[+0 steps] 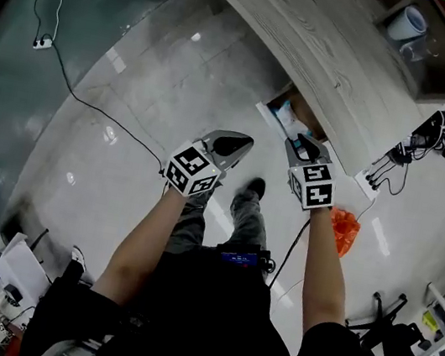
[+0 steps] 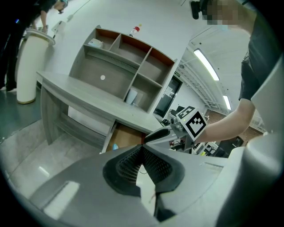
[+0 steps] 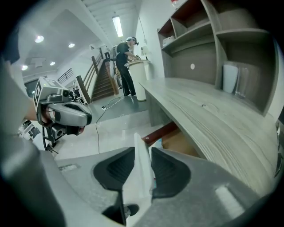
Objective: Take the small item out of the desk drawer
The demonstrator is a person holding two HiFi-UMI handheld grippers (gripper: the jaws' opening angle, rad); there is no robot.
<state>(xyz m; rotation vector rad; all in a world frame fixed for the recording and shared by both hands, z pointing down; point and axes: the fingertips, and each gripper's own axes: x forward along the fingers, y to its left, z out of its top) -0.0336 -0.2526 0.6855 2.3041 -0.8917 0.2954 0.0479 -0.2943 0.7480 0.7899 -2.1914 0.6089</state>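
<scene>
Head view: drawer (image 1: pixel 305 113) open, item (image 1: pixel 285 119) not yet out.
Right gripper (image 1: pixel 303 145) over drawer, jaws part-open, nothing gripped; left gripper (image 1: pixel 233 143) short of drawer, jaws closed, empty.

drawer (image 1: pixel 296 109) open — desktop (image 1: pixel 316 36) overhanging, floor (image 1: pixel 158 110) free

An office lobby or reception area — a long curved grey desk (image 1: pixel 316 36) topped with open shelves (image 2: pixel 128 66), a glossy tiled floor (image 1: pixel 124 156) with a power strip (image 1: pixel 42 42) and trailing cable, strip lights (image 3: pixel 117 25) overhead, a staircase (image 3: pixel 100 84) behind.
</scene>
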